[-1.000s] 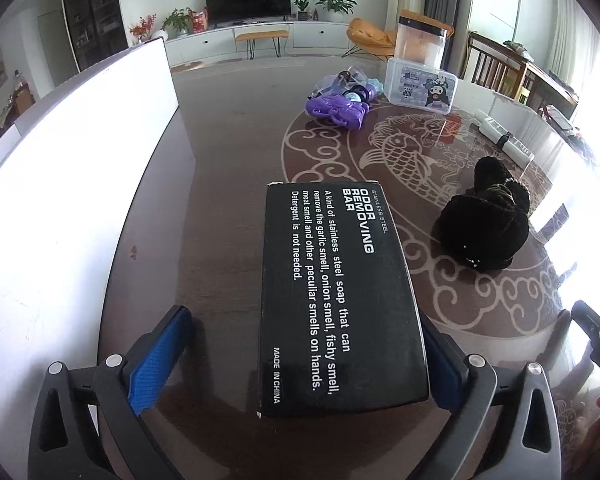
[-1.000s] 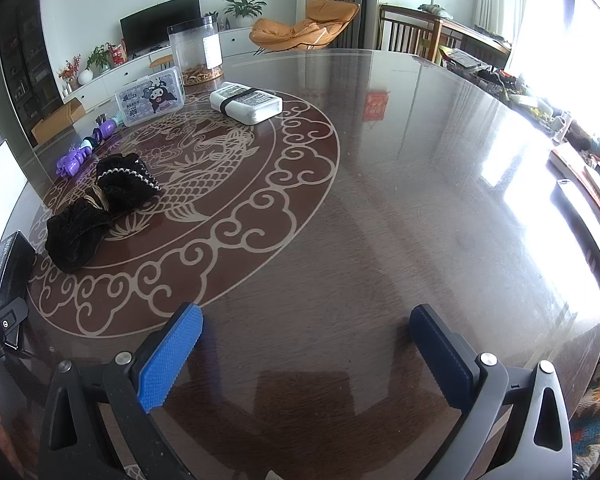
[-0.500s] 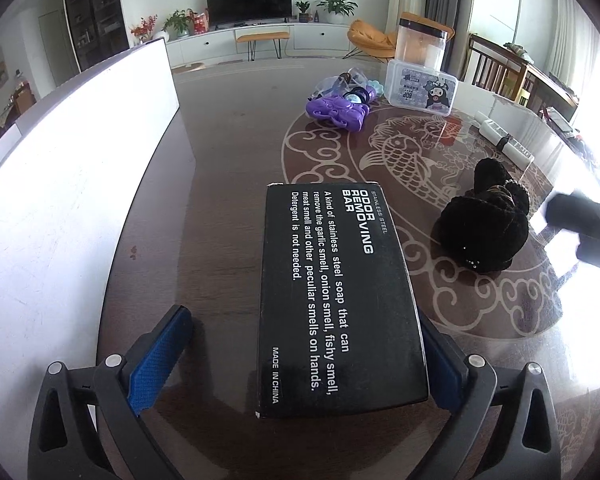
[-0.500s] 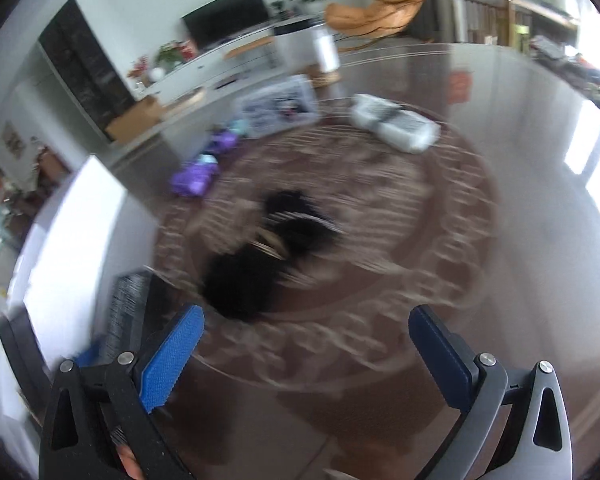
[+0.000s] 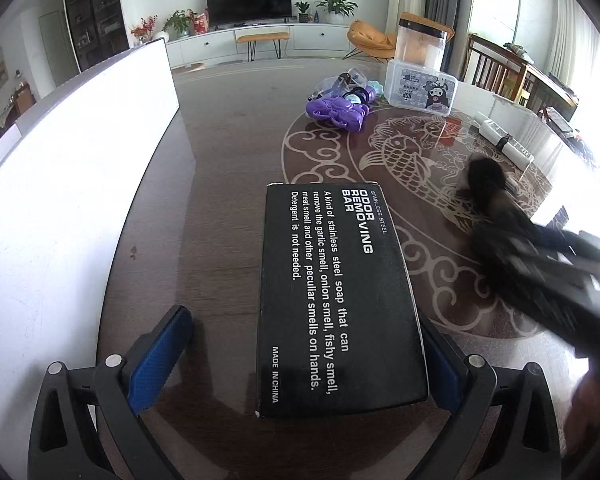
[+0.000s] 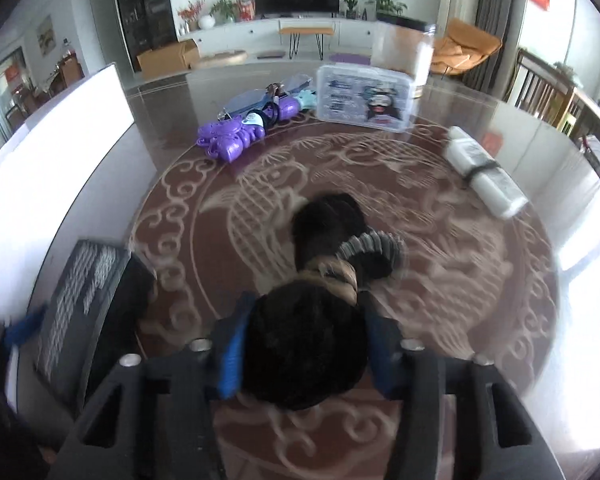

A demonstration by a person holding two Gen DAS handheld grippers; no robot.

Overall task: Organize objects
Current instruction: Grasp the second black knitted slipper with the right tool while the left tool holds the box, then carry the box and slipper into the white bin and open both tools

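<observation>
Both grippers busy: my right gripper (image 6: 304, 360) is clamped on the black plush (image 6: 308, 344), left gripper (image 5: 304, 356) spread loose around the black box (image 5: 336, 296).

Daylight enters from windows to the right of the desk (image 5: 228, 168) and overexposes that side in both views, leaving white glare on the glossy desk surface near the white roll (image 6: 484, 176). The white panel (image 5: 72, 184) left of the black box (image 5: 336, 300) is blown out to featureless white. The box lettering is sharp in the left wrist view. The right gripper (image 5: 548, 272), right of the box, is smeared by motion blur, as is the black plush (image 6: 312, 344); the whole right wrist view is softly blurred. Fisheye distortion bends straight lines, and a dark vignette rims the corners. Soft reflections lie beneath the purple toy (image 5: 338, 110).
</observation>
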